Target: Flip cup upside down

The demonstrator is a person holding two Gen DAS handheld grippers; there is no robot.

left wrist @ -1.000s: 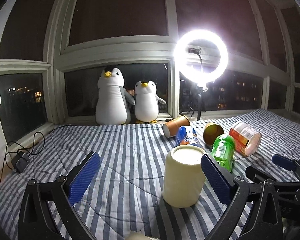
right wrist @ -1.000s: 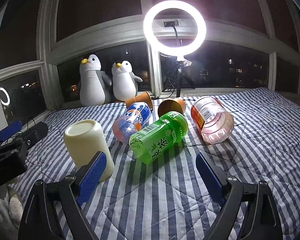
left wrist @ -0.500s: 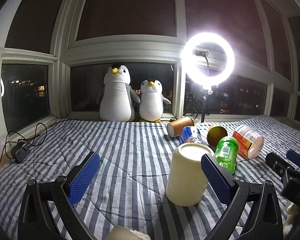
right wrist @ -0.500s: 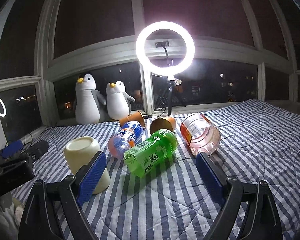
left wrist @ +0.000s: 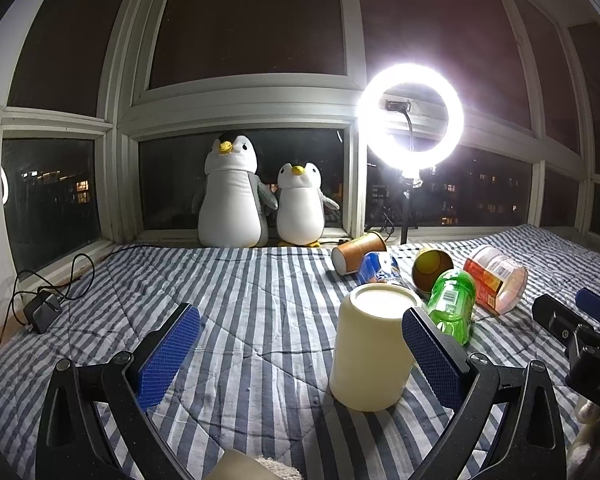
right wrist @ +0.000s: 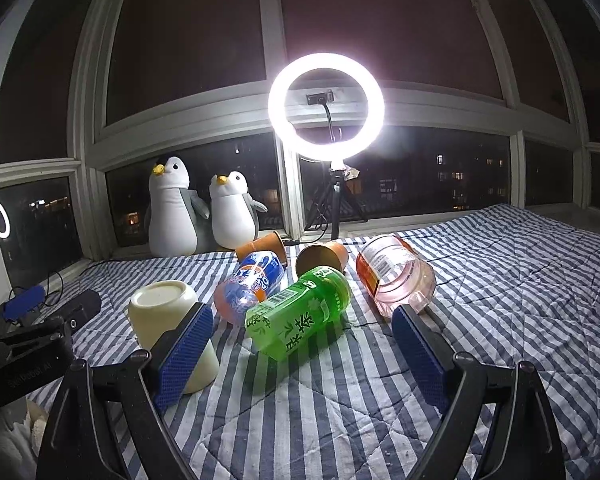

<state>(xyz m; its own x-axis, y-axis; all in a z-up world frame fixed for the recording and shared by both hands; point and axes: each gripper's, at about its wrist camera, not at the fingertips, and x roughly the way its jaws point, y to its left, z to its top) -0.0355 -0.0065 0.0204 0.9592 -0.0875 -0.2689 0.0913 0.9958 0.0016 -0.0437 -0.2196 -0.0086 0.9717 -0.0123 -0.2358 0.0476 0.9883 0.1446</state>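
Note:
A cream cup stands upside down on the striped blanket, its flat base up. It also shows in the right wrist view, partly behind my right gripper's left finger. My left gripper is open and empty; the cup stands just inside its right finger, apart from the left one. My right gripper is open and empty, with the cup at its left finger and the green bottle lying ahead between the fingers.
A blue-labelled bottle, a pink-filled jar and two orange paper cups lie behind the cream cup. Two plush penguins and a ring light stand at the window. A charger with cable lies far left.
Both grippers have tilted up and drawn back slightly; the views show more window and less blanket. The cup stays upside down in place. Both grippers stay open.

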